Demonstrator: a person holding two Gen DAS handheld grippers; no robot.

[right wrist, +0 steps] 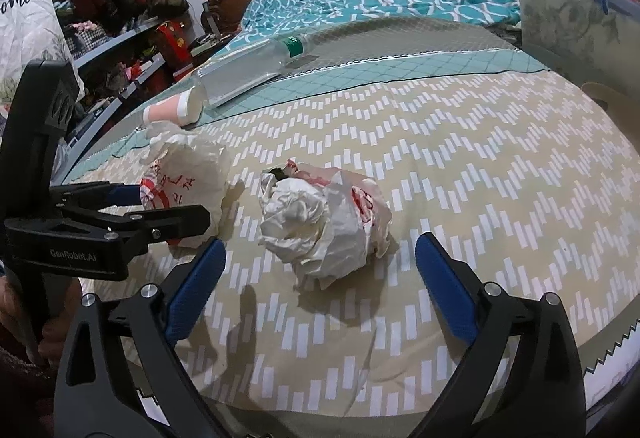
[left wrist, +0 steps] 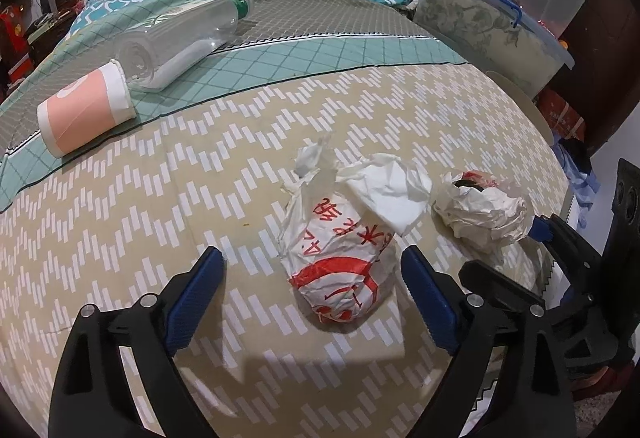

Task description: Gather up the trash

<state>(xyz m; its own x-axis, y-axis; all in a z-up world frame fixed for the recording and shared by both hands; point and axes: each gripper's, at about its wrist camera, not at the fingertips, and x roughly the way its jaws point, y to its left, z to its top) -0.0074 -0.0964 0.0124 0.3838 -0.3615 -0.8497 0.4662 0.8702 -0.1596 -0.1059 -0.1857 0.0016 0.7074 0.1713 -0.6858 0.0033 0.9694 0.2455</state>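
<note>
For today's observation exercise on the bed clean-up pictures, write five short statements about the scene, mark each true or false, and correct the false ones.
1. The plastic bottle stands upright. False: it lies on its side on the green cover.
2. The paper cup lies on its side next to the bottle's base. True.
3. The left gripper is clamped on the bag with red print. False: its jaws are wide open, with the bag lying between them, untouched.
4. The right gripper is open, with the crumpled white wad lying just ahead of it. True.
5. The wad sits inside the clear storage bin. False: it lies on the beige patterned sheet.
</note>
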